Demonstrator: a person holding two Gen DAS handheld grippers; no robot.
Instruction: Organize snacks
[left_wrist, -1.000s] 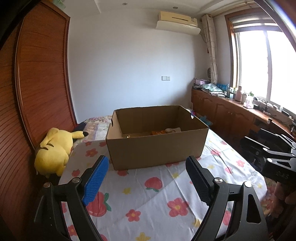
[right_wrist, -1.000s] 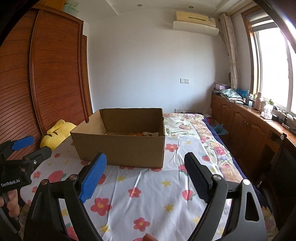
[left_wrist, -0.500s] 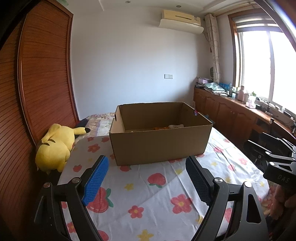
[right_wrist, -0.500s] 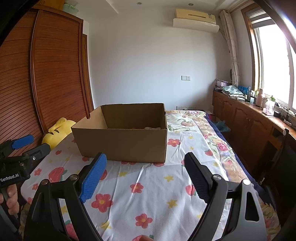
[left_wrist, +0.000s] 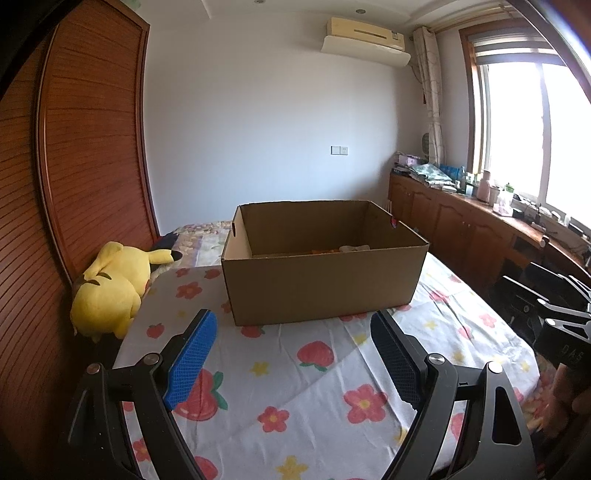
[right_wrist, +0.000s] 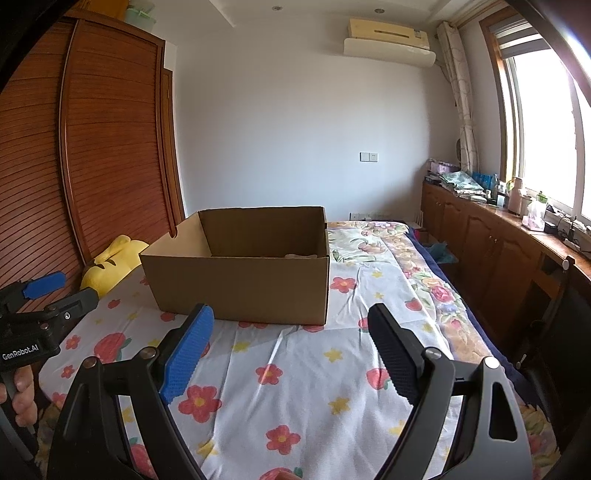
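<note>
Bright daylight from window (left_wrist: 524, 129), glare blown out; sharp focus; fisheye bending, dark corners.

A plain white wall (left_wrist: 258, 122) is closing the far end of the room, carrying a cream air conditioner (left_wrist: 364, 37) near the ceiling and a small switch plate (left_wrist: 339, 150) lower down. Slatted wooden wardrobe doors (right_wrist: 110, 147) are lining the left side. Bright daylight is pouring through the window (right_wrist: 543, 122) on the right, with a patterned curtain (right_wrist: 460, 96) hanging beside it. Below the window, a long run of wooden cabinets (right_wrist: 491, 243) is holding assorted clutter. A bed (right_wrist: 406, 266) is filling the middle, a flowered sheet (right_wrist: 306, 369) covering it
</note>
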